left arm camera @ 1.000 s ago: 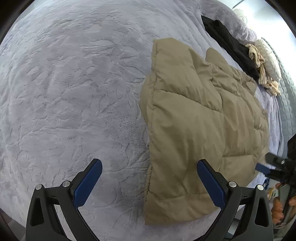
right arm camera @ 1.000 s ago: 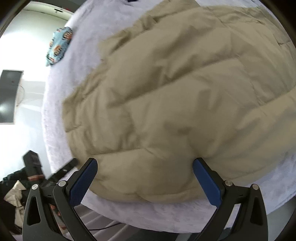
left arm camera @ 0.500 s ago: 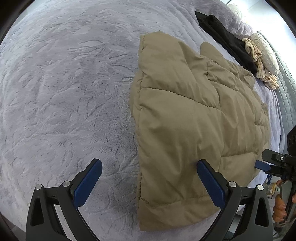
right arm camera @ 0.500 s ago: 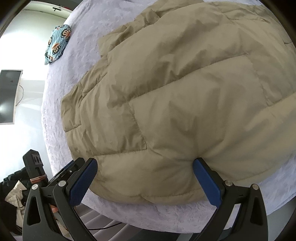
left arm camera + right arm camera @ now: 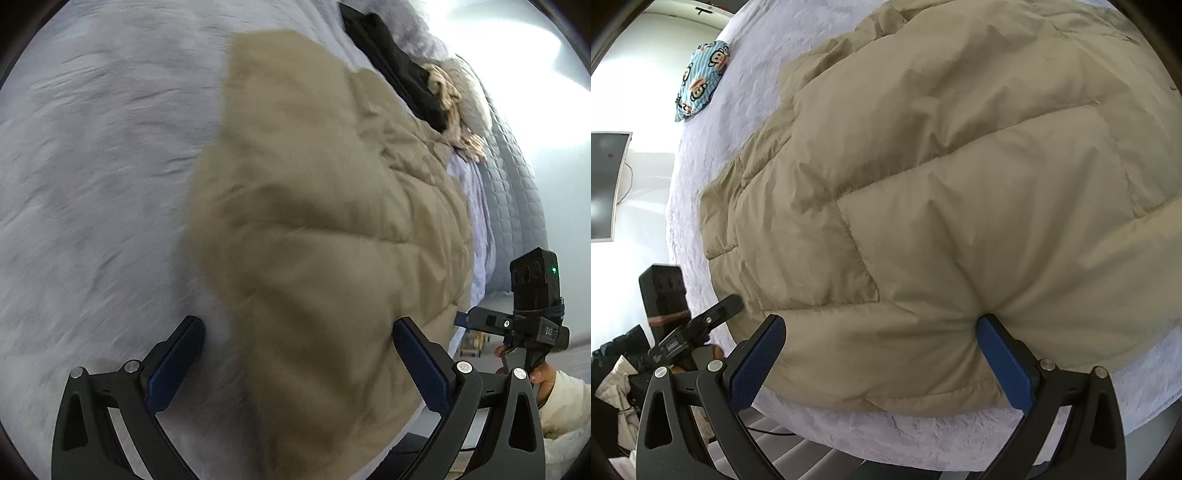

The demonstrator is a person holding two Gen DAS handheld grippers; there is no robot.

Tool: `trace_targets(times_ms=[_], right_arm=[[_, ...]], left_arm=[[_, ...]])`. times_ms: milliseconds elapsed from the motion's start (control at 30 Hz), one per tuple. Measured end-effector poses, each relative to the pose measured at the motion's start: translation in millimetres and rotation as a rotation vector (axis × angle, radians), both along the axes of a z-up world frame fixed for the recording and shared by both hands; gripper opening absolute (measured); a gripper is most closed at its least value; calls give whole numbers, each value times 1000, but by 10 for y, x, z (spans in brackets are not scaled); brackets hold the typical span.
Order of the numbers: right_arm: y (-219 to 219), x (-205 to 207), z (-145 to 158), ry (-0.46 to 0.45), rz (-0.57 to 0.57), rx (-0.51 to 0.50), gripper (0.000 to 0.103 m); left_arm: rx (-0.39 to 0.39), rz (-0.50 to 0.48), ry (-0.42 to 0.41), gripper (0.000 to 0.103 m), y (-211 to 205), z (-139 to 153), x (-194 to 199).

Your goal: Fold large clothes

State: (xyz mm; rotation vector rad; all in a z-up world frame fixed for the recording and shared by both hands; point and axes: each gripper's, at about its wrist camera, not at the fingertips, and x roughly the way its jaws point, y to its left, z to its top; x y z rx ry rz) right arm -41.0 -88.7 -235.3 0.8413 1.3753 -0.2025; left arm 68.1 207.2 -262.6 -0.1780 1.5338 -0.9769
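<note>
A tan quilted puffer jacket (image 5: pixel 325 206) lies spread on a grey plush bed cover (image 5: pixel 92 166). My left gripper (image 5: pixel 295 362) is open over the jacket's near left edge, which lies between its blue pads. My right gripper (image 5: pixel 879 358) is open at the jacket's (image 5: pixel 942 184) near hem, with the padded hem bulging between its pads. The right gripper also shows in the left wrist view (image 5: pixel 524 321) at the jacket's right side. The left gripper shows in the right wrist view (image 5: pixel 698 325) at the left.
A black garment (image 5: pixel 395 66) and a beige knitted piece (image 5: pixel 454 110) lie at the far side of the bed. A blue cartoon-print cloth (image 5: pixel 701 79) lies near the bed's far corner. A monitor (image 5: pixel 605 184) stands off the bed. The bed edge (image 5: pixel 886 439) runs below my right gripper.
Both grippers have moved in closer to the jacket. The left wrist view has swung right, with motion blur. The jacket hem now sits deeper between the right pads.
</note>
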Motion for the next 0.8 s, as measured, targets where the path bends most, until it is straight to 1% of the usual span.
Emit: trace_targets(times_ms=[100,133,233,333,400,433,467,533,567,633,667,700,733,767,800], right_arm=[[15,-3,-17,3,0,-1,103],[8,-1,-20,4,1,-1,103],[11,8,-30,6,4,-1,103],[-12,12,-25,6,3,2,103],[-21,13,-9,8,7,9,103],[-23,12,7,7,8,13,103],[-31,10,43,2,13,23,103],[-52,-1,127,-9,24,34,103],[-87,-15,203,-20,30,15,103],[-184,-46,336,-40,30,-41,102],[-267,-61,406,-56,16,-74,94],[-336,-78,453,-68,-1,-102,68],[-440,-85,481,-63,-19,-146,47],[-494,-80,478,-54,-27,-168,17],[-592,-72,449,-57,-44,-180,14]], left_arm=[[-51,-46,1,103,-245,20,9],[-53,-69,2,103,-339,1,-3],[-4,-122,-22,103,-497,-107,-34],[-4,-129,-11,102,-532,-122,-22],[-11,-142,-4,76,-547,-105,-20],[-35,-154,23,53,-551,-92,-12],[-62,-152,53,39,-544,-88,-19],[-84,-147,54,32,-529,-18,-39],[-87,-144,51,29,-537,17,-50],[-97,-135,53,26,-542,87,-60],[-103,-131,50,25,-544,151,-69],[-105,-129,47,25,-551,199,-75],[-109,-127,44,25,-556,248,-81],[-114,-120,46,22,-567,327,-90],[-114,-114,50,22,-582,385,-98]])
